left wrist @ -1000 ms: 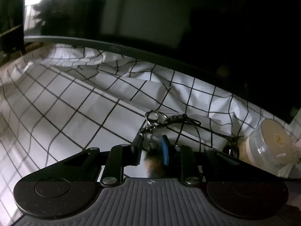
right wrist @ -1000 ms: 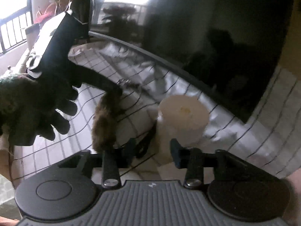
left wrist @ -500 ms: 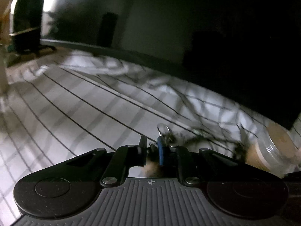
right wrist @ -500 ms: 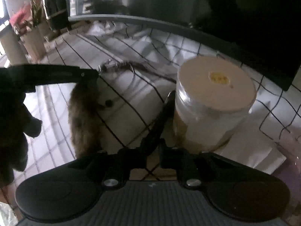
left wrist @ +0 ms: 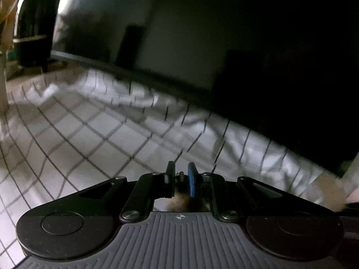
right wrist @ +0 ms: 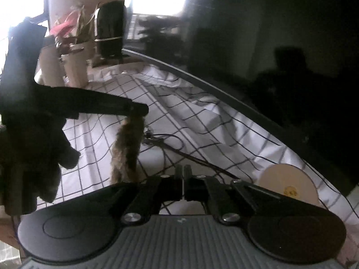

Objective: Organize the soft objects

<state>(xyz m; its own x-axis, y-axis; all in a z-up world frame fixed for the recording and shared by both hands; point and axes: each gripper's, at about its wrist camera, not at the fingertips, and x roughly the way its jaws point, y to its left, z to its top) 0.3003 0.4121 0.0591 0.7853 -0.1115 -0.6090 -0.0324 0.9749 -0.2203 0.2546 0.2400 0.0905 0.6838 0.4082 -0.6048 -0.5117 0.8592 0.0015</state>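
We have the furry tail [right wrist: 126,150] hanging in the air over the checked cloth [right wrist: 193,112], pinched at its top by our left gripper [right wrist: 139,110] so it dangles clear of the cord [right wrist: 179,152]; our right gripper [right wrist: 183,174] has its jaws together, apparently empty, beside the jar [right wrist: 289,188].

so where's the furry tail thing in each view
Left wrist: only a scrap of the furry tail shows, bottom centre, pinched in the left gripper.
Right wrist: left of centre, the furry tail hangs from the left gripper's tip down over the checked cloth.
Shared landmark: the checked cloth, running along the dark screen.
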